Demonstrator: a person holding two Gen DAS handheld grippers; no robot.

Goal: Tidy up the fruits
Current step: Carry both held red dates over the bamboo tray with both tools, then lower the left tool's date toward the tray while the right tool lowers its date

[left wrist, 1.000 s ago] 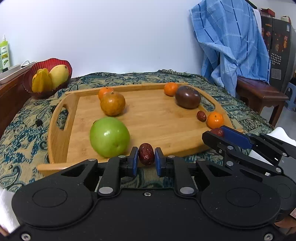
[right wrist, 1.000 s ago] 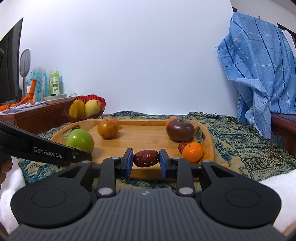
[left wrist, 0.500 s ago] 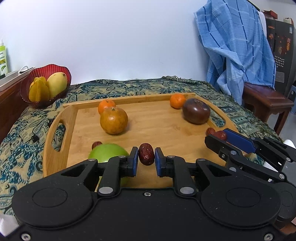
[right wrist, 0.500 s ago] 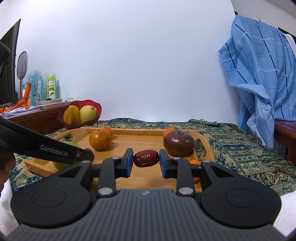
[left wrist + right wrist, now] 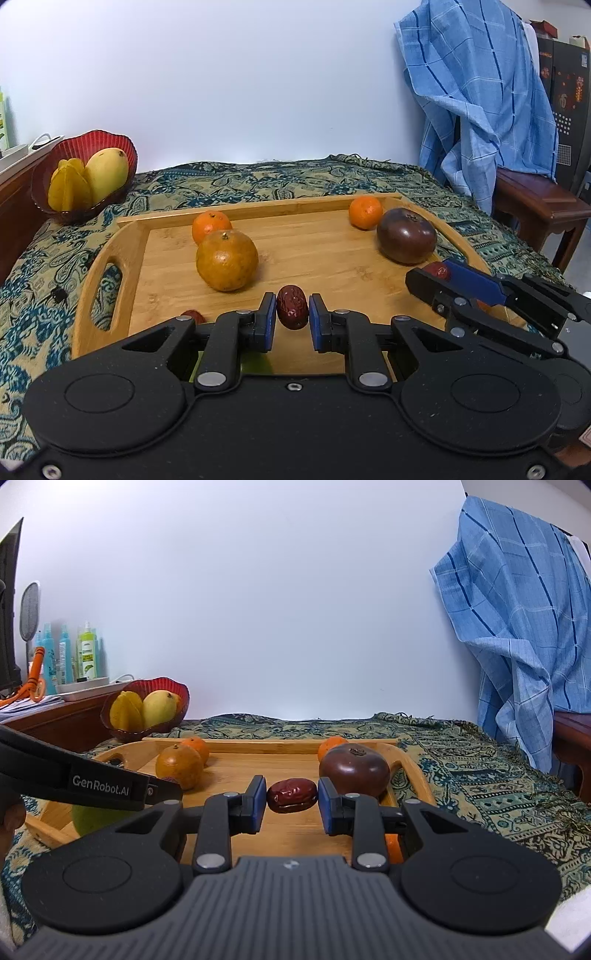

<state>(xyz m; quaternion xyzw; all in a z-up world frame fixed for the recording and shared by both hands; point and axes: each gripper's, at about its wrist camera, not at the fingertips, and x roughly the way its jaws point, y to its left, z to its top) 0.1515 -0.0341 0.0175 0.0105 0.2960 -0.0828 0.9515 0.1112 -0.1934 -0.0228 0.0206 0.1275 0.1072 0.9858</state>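
Left wrist view: two claws, each pinching a red date above a wooden tray [image 5: 110,236] of fruit.

The left claw [image 5: 292,320] pinches a date [image 5: 292,306] upright, long axis pointing up. The right claw [image 5: 291,805] pinches its date [image 5: 291,795] lying crosswise, pad to pad. Another loose date [image 5: 192,315] lies on the tray just left of the left claw, so that claw is nearer to it.

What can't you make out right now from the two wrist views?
- Green fruit: mostly hidden by the left hand-held gripper body in both views.
- Small date on tray: mostly hidden, left view.
- Orange: behind right hand-held gripper.
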